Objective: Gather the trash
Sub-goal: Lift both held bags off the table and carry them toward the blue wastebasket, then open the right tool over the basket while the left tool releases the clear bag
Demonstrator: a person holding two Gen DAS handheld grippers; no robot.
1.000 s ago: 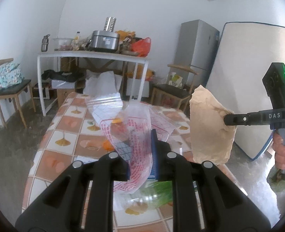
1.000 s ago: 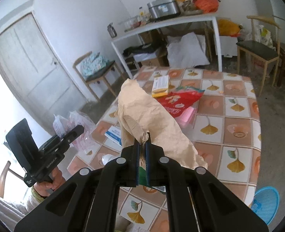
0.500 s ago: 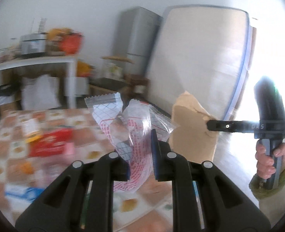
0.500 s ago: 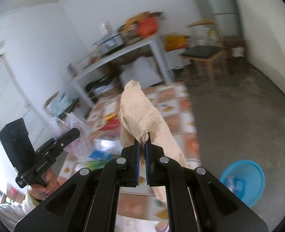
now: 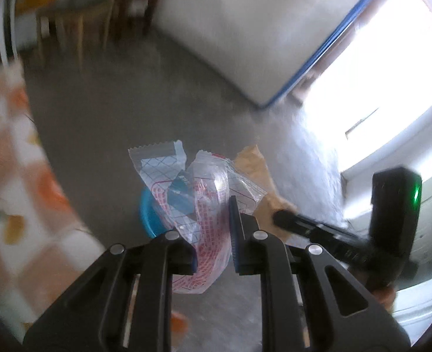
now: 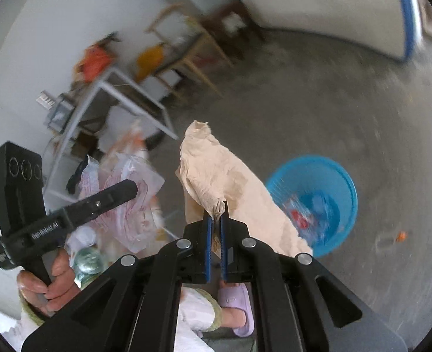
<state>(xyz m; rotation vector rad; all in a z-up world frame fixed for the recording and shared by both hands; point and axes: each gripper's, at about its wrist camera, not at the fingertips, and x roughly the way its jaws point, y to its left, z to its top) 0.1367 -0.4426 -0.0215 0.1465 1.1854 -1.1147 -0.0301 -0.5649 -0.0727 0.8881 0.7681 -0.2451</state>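
My left gripper (image 5: 213, 234) is shut on a crumpled clear plastic bag (image 5: 198, 202) printed with red and blue grid lines; in the right wrist view the same bag (image 6: 128, 202) hangs from it at the left. My right gripper (image 6: 215, 234) is shut on a crumpled tan paper bag (image 6: 224, 182), which in the left wrist view shows as the paper bag (image 5: 257, 170) behind the plastic. A blue plastic basket (image 6: 333, 182) stands on the grey floor below and right of the paper bag, with wrappers inside. In the left wrist view the basket (image 5: 150, 217) peeks out behind the plastic bag.
The tiled tablecloth table edge (image 5: 13, 176) fills the left. A white board with a blue rim (image 5: 245, 29) leans on the wall. Wooden chairs (image 6: 192, 52) and a white metal table (image 6: 113, 99) stand farther off. A person's slippered foot (image 6: 236, 302) is beneath my right gripper. A small orange scrap (image 6: 402, 236) lies on the floor.
Both grippers have swung away from the table, turning rightward and tilting down toward the floor, still holding their bags. The blue basket now sits just beyond the held trash.
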